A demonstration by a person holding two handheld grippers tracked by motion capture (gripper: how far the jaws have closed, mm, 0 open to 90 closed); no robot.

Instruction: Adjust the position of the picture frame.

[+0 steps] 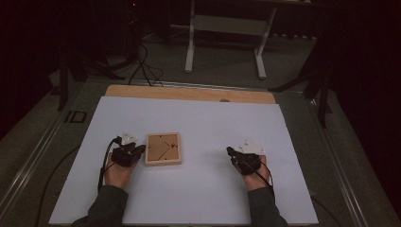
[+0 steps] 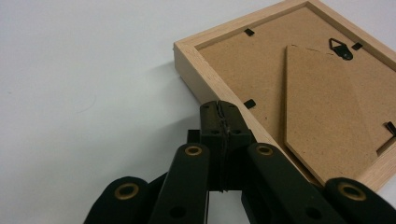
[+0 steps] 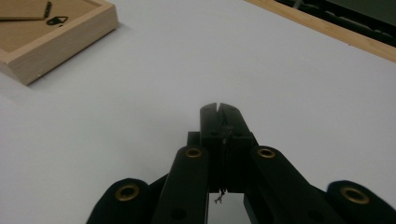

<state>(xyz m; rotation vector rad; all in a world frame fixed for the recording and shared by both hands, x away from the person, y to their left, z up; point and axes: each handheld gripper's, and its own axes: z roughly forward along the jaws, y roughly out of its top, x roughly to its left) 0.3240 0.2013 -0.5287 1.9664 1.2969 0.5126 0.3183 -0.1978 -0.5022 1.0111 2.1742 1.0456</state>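
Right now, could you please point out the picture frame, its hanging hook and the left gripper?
picture frame [image 1: 163, 161]: high view, near wooden rail.
hanging hook [image 2: 340, 48]: left gripper view, black metal loop.
left gripper [image 2: 219, 108]: left gripper view, tip of shut fingers.

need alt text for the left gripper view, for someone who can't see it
A wooden picture frame lies face down on a white table, showing its brown backing board, a folded stand and a small black hanger. The left gripper rises from the bottom with its black jaws shut on nothing, their tips at the frame's near edge.
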